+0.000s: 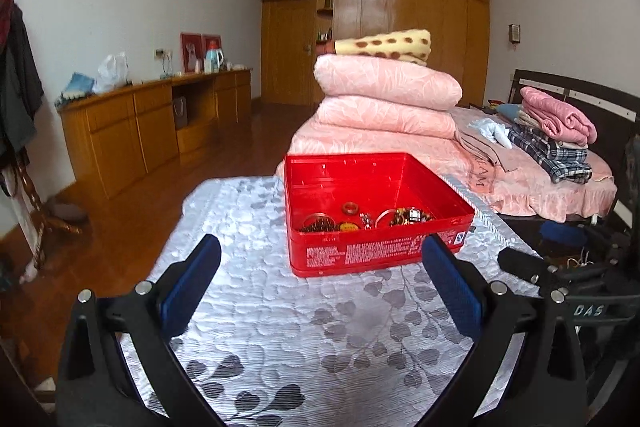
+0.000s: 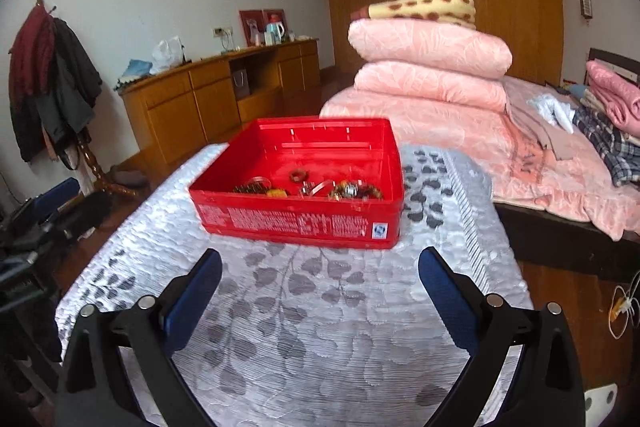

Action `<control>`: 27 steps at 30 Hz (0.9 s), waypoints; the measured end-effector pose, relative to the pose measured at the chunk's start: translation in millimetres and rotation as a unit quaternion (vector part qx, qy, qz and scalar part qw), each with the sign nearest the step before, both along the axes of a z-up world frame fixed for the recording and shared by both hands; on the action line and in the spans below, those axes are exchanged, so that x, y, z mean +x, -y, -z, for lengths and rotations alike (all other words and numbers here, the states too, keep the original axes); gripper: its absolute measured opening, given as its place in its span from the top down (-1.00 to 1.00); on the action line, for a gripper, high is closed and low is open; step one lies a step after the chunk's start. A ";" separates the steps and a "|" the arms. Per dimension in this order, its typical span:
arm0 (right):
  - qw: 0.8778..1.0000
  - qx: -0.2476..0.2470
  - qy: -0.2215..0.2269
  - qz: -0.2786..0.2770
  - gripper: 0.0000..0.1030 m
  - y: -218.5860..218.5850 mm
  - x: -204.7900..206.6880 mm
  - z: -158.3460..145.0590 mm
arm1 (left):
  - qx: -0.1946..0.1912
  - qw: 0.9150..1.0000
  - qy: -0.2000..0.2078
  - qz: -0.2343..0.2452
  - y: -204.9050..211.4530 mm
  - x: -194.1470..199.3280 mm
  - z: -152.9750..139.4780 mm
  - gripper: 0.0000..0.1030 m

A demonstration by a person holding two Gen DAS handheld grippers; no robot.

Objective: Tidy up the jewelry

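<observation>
Bedroom bench, draped in a silver leaf-pattern cloth point(image 1: 280, 307), carries a red box point(image 1: 372, 251) near its far edge, jewelry point(image 1: 364, 219) heaped inside. Left tongs point(image 1: 320, 287) and right tongs point(image 2: 320, 291) gape empty; the cloth bears no loose pieces, so gathering looks done.

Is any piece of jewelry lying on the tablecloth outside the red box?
No, in the right wrist view the jewelry all lies inside the red box, and the tablecloth around it shows only its leaf pattern.
</observation>
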State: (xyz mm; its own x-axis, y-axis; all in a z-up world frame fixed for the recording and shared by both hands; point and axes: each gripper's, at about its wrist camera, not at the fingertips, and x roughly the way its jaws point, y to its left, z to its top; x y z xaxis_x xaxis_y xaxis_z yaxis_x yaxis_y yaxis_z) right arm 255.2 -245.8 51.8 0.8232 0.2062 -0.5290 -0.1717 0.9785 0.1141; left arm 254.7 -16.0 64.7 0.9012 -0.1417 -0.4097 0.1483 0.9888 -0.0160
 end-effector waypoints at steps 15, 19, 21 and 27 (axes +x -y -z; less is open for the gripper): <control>0.996 0.009 0.083 -0.008 -0.87 4.5 -45.5 -56.2 | 0.012 0.996 0.089 0.007 11.0 -52.3 -47.3 -0.89; 0.996 0.008 0.093 -0.012 -0.87 3.1 -52.6 -62.9 | 0.013 0.995 0.097 0.005 11.7 -60.6 -52.9 -0.89; 0.995 0.008 0.098 -0.014 -0.87 2.1 -56.2 -65.4 | 0.014 0.995 0.097 0.004 12.0 -62.6 -55.1 -0.89; 0.993 0.005 0.113 -0.021 -0.87 -2.0 -64.9 -72.1 | 0.010 0.995 0.096 0.012 13.7 -67.4 -59.0 -0.89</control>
State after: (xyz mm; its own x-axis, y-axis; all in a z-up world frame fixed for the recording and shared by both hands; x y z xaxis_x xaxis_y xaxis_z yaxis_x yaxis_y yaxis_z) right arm 190.3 -243.7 124.0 0.9115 0.2469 -0.3289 -0.2347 0.9690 0.0771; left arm 187.2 -29.7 123.6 0.9593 -0.1583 -0.2340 0.1708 0.9847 0.0340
